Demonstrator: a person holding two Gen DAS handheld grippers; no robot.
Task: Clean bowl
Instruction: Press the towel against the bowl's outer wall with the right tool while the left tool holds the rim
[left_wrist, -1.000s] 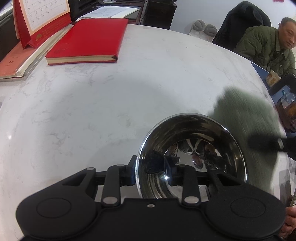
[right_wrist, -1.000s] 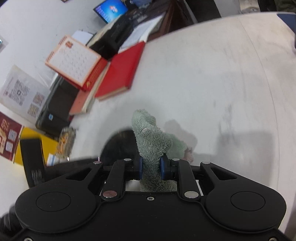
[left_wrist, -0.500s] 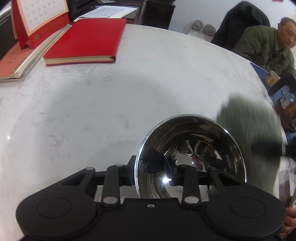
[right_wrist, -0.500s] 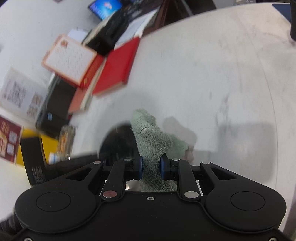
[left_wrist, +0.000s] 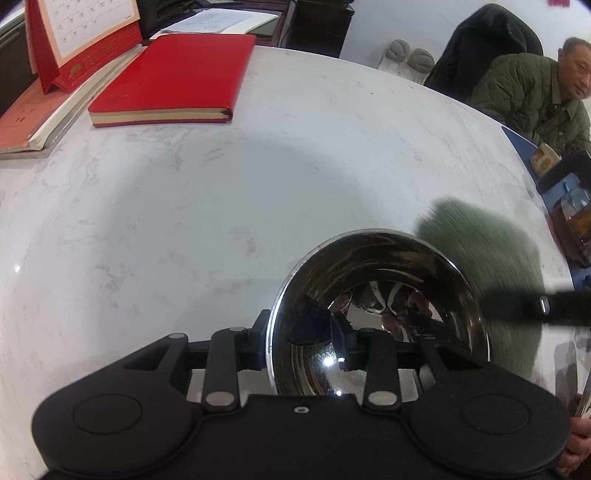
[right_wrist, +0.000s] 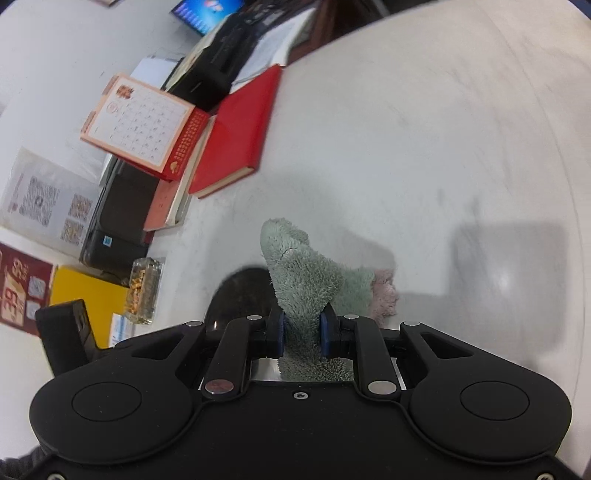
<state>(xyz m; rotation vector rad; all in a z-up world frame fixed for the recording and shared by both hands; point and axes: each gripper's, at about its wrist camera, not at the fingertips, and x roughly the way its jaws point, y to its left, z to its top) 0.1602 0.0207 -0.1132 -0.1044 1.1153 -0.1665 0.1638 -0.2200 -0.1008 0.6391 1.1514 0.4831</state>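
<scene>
A shiny steel bowl is tilted toward the left wrist camera above the white marble table. My left gripper is shut on its near rim, one finger outside the wall and one inside. The right gripper is shut on a fuzzy grey-green cloth, which sticks up past the blue pads. In the left wrist view the cloth is a green blur just right of the bowl, with a black finger of the right gripper below it. The bowl shows in the right wrist view as a dark oval left of the cloth.
A red notebook, a desk calendar and stacked papers lie at the table's far left. A person in a green jacket sits at the far right beside a glass jar. A printer stands beyond the edge.
The right gripper with the cloth has rolled and sunk a little beside the bowl; its black finger now reaches nearer the bowl's right rim. The bowl and left gripper have stayed put.
</scene>
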